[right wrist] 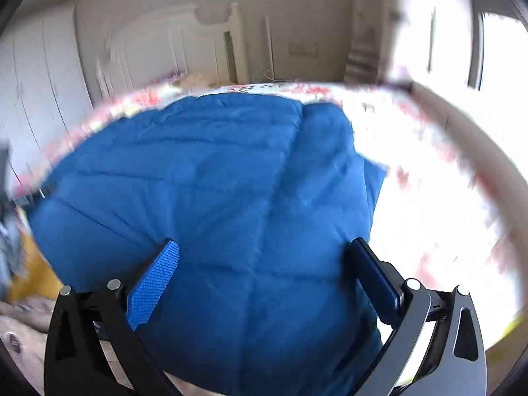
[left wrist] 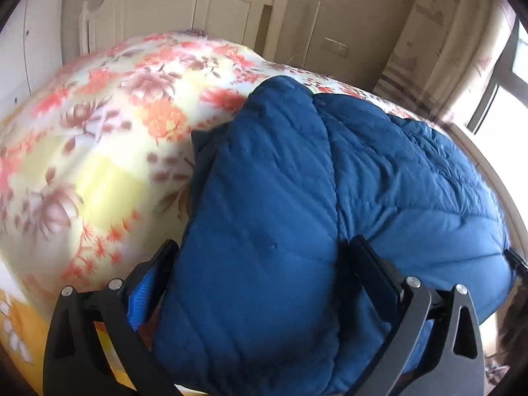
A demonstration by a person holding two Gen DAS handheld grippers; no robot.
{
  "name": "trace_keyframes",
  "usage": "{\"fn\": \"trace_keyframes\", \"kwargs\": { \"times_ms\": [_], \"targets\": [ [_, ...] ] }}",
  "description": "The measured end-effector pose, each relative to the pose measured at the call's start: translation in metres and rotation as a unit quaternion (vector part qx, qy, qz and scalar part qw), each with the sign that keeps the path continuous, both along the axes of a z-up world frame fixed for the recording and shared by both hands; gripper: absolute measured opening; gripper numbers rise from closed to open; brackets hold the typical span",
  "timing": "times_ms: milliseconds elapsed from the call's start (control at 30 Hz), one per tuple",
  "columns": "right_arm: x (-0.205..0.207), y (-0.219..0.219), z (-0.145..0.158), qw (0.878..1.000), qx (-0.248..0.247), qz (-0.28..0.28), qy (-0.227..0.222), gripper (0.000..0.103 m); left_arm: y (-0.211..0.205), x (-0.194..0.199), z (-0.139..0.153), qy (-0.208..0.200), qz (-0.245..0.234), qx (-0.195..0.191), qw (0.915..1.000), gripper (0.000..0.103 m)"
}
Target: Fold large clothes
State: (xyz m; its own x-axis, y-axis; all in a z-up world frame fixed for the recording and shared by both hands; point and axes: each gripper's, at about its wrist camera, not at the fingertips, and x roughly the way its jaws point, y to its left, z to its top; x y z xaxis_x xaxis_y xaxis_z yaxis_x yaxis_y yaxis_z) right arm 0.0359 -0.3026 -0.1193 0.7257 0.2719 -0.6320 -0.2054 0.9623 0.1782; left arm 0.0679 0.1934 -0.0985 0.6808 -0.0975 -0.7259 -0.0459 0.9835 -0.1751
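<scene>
Puffy blue quilted jacket (left wrist: 264, 217) bulges between both wide-spread tools, left gripper (left wrist: 260, 257) and right gripper (right wrist: 264, 257); neither visibly pinches it, so slick padding could slide off toward the floral bedspread (left wrist: 99, 125) ahead

Your left gripper (left wrist: 260, 264) has black angular linkage arms with silver pivot pins. Your right gripper (right wrist: 264, 264) matches, with textured blue finger pads (right wrist: 155, 283).

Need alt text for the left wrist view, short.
A puffy blue quilted jacket fills the gap between the left gripper's wide-apart black fingers, lying on a red-and-yellow floral bedspread. A white wooden headboard and a bright window stand behind.
</scene>
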Motion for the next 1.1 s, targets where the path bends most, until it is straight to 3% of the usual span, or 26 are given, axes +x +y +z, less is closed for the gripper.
{"fn": "trace_keyframes", "kwargs": {
  "times_ms": [133, 267, 367, 400, 467, 600, 700, 867, 967, 1100],
  "targets": [
    [-0.005, 0.02, 0.019, 0.998, -0.064, -0.021, -0.009, 0.098, -0.024, -0.012, 0.025, -0.029, 0.002, 0.042, 0.9987, 0.098],
    [-0.023, 0.056, 0.041, 0.996, -0.057, 0.035, -0.053, 0.098, -0.062, -0.028, 0.05, -0.064, -0.04, 0.062, 0.9951, 0.099],
    [-0.033, 0.101, 0.03, 0.988, -0.094, 0.104, -0.062, 0.098, -0.085, -0.029, 0.038, -0.065, -0.035, 0.135, 0.9881, 0.101],
    [-0.032, 0.12, 0.016, 0.982, -0.133, 0.122, -0.052, 0.098, -0.088, -0.025, 0.03, -0.056, -0.021, 0.163, 0.9848, 0.101],
    [-0.031, 0.127, 0.007, 0.98, -0.146, 0.12, -0.061, 0.099, -0.08, -0.015, 0.021, -0.039, -0.001, 0.173, 0.9841, 0.101],
    [-0.025, 0.114, 0.013, 0.984, -0.12, 0.122, -0.048, 0.098, -0.055, -0.009, 0.018, -0.029, 0.025, 0.152, 0.9877, 0.101],
    [-0.026, 0.096, 0.023, 0.988, -0.111, 0.091, -0.056, 0.098, -0.041, -0.012, 0.017, -0.027, 0.034, 0.141, 0.9891, 0.101],
    [-0.022, 0.041, 0.018, 0.996, -0.083, 0.022, -0.03, 0.098, -0.028, -0.018, 0.017, -0.029, 0.034, 0.128, 0.9908, 0.101],
    [-0.037, 0.008, 0.019, 1.0, -0.023, -0.01, -0.018, 0.098, -0.028, -0.02, 0.017, -0.029, 0.032, 0.124, 0.9913, 0.101],
    [-0.079, -0.029, 0.014, 0.997, 0.063, -0.007, -0.032, 0.096, -0.022, -0.022, 0.018, -0.029, 0.03, 0.107, 0.9933, 0.101]
  ]
}}
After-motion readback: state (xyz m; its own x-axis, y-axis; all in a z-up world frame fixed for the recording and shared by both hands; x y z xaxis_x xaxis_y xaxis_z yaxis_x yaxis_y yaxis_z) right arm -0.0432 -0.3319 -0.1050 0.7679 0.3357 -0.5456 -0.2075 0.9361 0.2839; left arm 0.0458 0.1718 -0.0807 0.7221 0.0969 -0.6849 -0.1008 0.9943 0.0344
